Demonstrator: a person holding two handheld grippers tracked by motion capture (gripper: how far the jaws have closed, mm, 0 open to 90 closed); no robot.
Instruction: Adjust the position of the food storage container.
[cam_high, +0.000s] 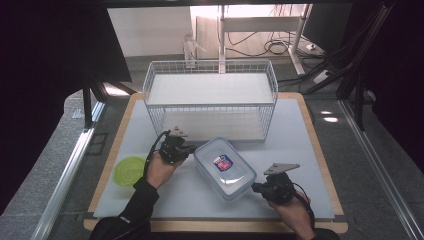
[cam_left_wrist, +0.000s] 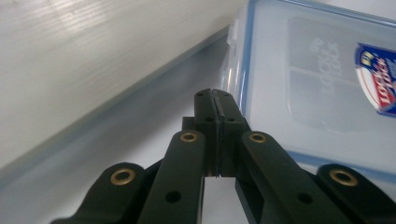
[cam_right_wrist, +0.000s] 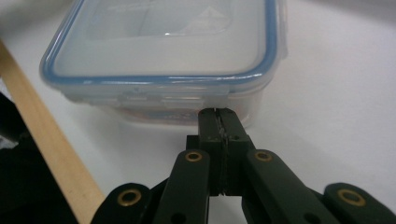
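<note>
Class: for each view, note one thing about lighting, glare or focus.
High view: bright window glare behind the wire basket, dark edges. Left gripper view: the container lid label is soft, the jaws sharp. Right gripper view: a small glint on the container lid, far table washed out.

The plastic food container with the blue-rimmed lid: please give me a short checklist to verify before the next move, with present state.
1. Left gripper shut, nothing between its jaws: ok.
2. Right gripper shut, nothing between its jaws: ok.
3. Lid on the food container: ok.
4. Side latches fully locked: cannot tell.
5. Grippers touching the container: cannot tell.
6. Wire basket behind stands apart from the container: ok.
</note>
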